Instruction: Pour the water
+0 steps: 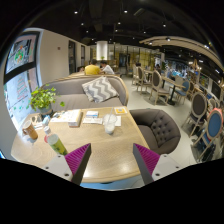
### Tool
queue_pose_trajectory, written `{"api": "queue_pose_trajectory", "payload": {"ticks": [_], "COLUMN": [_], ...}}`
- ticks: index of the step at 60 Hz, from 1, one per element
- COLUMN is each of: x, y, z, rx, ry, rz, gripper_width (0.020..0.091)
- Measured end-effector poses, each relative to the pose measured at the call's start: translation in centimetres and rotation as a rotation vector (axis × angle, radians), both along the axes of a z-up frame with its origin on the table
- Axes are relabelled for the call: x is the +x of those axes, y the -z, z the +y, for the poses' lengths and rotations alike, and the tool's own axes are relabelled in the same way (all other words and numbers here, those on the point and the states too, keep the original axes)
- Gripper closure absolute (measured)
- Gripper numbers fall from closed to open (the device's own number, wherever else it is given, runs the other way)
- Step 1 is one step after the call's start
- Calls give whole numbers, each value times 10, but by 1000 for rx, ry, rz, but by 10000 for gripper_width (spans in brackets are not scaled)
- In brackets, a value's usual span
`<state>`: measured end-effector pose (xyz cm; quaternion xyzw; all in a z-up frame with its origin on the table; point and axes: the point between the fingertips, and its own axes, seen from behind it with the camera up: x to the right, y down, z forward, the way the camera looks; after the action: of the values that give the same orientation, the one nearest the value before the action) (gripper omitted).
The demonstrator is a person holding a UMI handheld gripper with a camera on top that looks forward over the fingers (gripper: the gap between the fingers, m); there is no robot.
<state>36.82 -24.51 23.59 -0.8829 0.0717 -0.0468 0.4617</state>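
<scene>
A: Taking the gripper view, what are the tongs [112,158] doing?

B: They are hanging high above the near edge of the wooden surface [105,150], spread wide, with nothing between the two pink pads [78,157]. Both fingers are showing well apart, so they are gripping nothing at all.

A: Why so high and so far back?

B: My guess is that the person is looking the whole surface over before going in. From here everything on it is lying beyond the fingers, so nothing is being blocked.

A: Where is the thing for pouring?

B: I am not making out a jug or bottle for certain. A small pale vessel, perhaps a glass [109,123], is standing near the middle of the surface towards its far edge, just beside a white napkin or paper [91,116]. A few small items [34,129] are clustering at the left edge beneath a green potted plant [43,97], and one of them may be the water holder; they are too small to tell.

A: And around the surface?

B: A sofa with a zigzag cushion [98,90] is sitting along the far edge, and a grey tufted armchair [158,128] is standing at the right edge. People are sitting further back in the room.

A: So the task is barely begun?

B: I am judging so: nothing is being held, and the reach towards the vessels is not yet made.
</scene>
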Motion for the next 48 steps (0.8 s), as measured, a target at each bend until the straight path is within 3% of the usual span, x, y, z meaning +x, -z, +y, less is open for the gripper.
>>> {"api": "queue_pose_trajectory", "payload": {"ticks": [17, 30, 48], "x": [-61, -150, -247], "y": [38, 78, 126], "z": [-12, -11, 62], "rx": [-50, -51, 22], "ry": [-46, -119, -156], "rz": [-1, 23, 38], "gripper_width": [252, 248, 249]}}
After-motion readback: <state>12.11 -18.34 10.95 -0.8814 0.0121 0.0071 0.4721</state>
